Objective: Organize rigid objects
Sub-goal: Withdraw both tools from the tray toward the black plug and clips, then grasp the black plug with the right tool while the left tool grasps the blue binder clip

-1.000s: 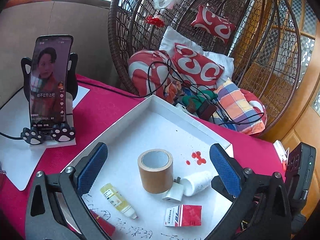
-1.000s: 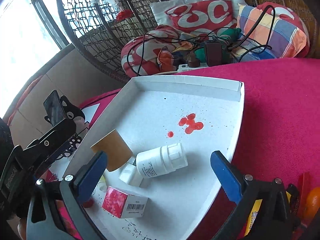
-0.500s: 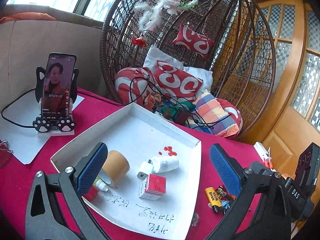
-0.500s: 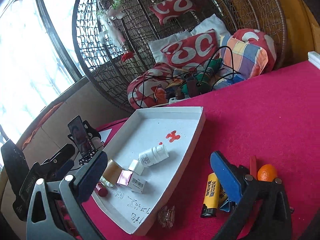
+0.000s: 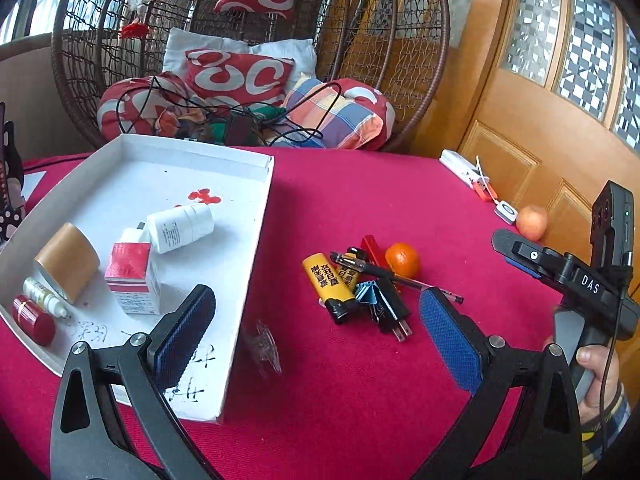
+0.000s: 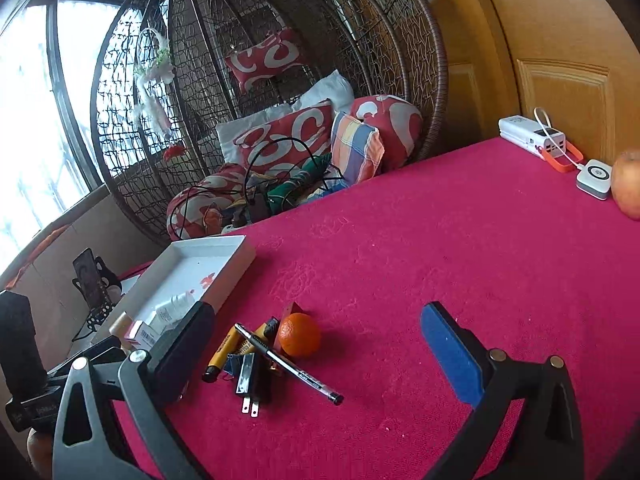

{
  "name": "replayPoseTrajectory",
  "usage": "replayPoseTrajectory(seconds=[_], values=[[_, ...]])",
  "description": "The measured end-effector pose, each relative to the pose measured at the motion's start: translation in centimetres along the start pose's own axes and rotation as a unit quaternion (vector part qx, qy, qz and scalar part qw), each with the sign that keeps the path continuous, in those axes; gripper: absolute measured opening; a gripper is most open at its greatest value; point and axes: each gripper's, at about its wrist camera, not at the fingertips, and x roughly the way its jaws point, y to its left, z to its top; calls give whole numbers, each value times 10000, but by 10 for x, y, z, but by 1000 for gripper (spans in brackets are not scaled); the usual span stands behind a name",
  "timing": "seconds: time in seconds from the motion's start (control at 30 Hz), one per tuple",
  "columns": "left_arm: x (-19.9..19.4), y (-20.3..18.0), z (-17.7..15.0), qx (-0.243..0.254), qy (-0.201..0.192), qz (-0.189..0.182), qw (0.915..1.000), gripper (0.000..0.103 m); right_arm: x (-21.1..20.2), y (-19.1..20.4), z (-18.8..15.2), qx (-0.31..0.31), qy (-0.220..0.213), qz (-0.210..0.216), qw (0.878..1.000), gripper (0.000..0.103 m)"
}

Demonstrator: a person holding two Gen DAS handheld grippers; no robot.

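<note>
A white tray (image 5: 256, 216) on the red cloth holds a tape roll (image 5: 66, 260), a white pill bottle (image 5: 180, 228), a red-and-white box (image 5: 132, 276), a small dropper bottle (image 5: 44, 298) and a red cap (image 5: 32, 320). To its right lies a pile: yellow lighters (image 5: 326, 280), a black pen (image 5: 384, 274), a blue binder clip (image 5: 368, 292), a black plug (image 5: 394, 314) and a small orange (image 5: 402, 260). My left gripper (image 5: 316, 336) hangs open over the tray's right edge. My right gripper (image 6: 316, 344) is open just behind the pile (image 6: 256, 356), holding nothing.
A wicker hanging chair (image 5: 248, 40) full of cushions and cables stands behind the table. A white power bank (image 6: 532, 134), a small white device (image 6: 596, 178) and an apple (image 6: 628, 184) lie by the wooden door. A phone on a stand (image 6: 90, 280) is at far left.
Both grippers have pulled back from the tray and swung right, so the pile of loose objects on the cloth is now in front of them. Both stay open and empty.
</note>
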Motion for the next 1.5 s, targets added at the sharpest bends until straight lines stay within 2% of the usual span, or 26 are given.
replayPoseTrajectory(seconds=[0.07, 0.13, 0.2, 0.27, 0.3, 0.37, 0.5, 0.53, 0.57, 0.63, 0.73, 0.83, 0.93, 1.03, 1.1, 1.2, 1.27, 1.33, 1.4, 1.5], values=[[4, -3, 0, 128, 40, 200, 9997, 103, -1, 2, -11, -157, 150, 240, 9995, 103], [1, 3, 5, 24, -55, 383, 9992, 103, 0, 17, -21, -625, 356, 409, 9966, 95], [-3, 12, 9, -133, -131, 457, 9988, 103, 9, 35, -29, -1101, 660, 516, 9904, 90], [-5, 16, 12, -165, -162, 510, 9984, 103, 23, 47, -35, -1315, 894, 587, 9855, 89], [-5, 16, 13, -128, -152, 550, 9983, 103, 30, 52, -37, -1388, 998, 602, 9834, 88], [-4, 12, 14, 16, -114, 579, 9983, 103, 44, 64, -39, -1677, 1176, 364, 9781, 82], [5, -1, 14, 258, 29, 499, 9984, 103, 71, 79, -45, -2085, 1515, 183, 9660, 56], [8, -3, 13, 292, 88, 461, 9985, 103, 79, 78, -47, -2125, 1640, 163, 9632, 39], [13, -5, 12, 315, 159, 405, 9986, 103, 79, 74, -48, -2132, 1626, 140, 9633, 30], [23, -9, 10, 350, 329, 292, 9984, 103, 71, 65, -44, -2002, 1590, 238, 9665, 22], [41, -16, 6, 417, 573, 200, 9973, 103, 51, 38, -42, -1806, 1509, 161, 9718, 22], [61, -23, 6, 507, 721, 254, 9958, 103, 34, -3, -36, -1283, 1434, -93, 9813, 22], [82, -29, 10, 467, 881, 224, 9948, 103, 16, -35, -30, -854, 1301, -122, 9877, 22], [94, -35, 11, 367, 989, 138, 9943, 103, -1, -38, -31, -920, 1133, 9, 9893, 22], [90, -43, 8, 378, 887, 44, 9953, 103, -7, -36, -36, -978, 1151, 72, 9885, 22], [78, -63, 1, 618, 754, -185, 9951, 103, -12, -41, -45, -857, 1344, 327, 9867, 23], [74, -77, -6, 837, 842, -426, 9920, 103, -13, -42, -48, -752, 1461, 493, 9852, 24], [71, -91, -13, 1106, 861, -517, 9888, 103, -16, -46, -49, -603, 1455, 477, 9864, 35], [69, -102, -19, 1380, 789, -400, 9865, 103, -20, -47, -46, -624, 1317, 355, 9887, 45], [70, -109, -24, 1573, 779, -283, 9841, 103, -23, -45, -41, -651, 1144, 305, 9908, 47]])
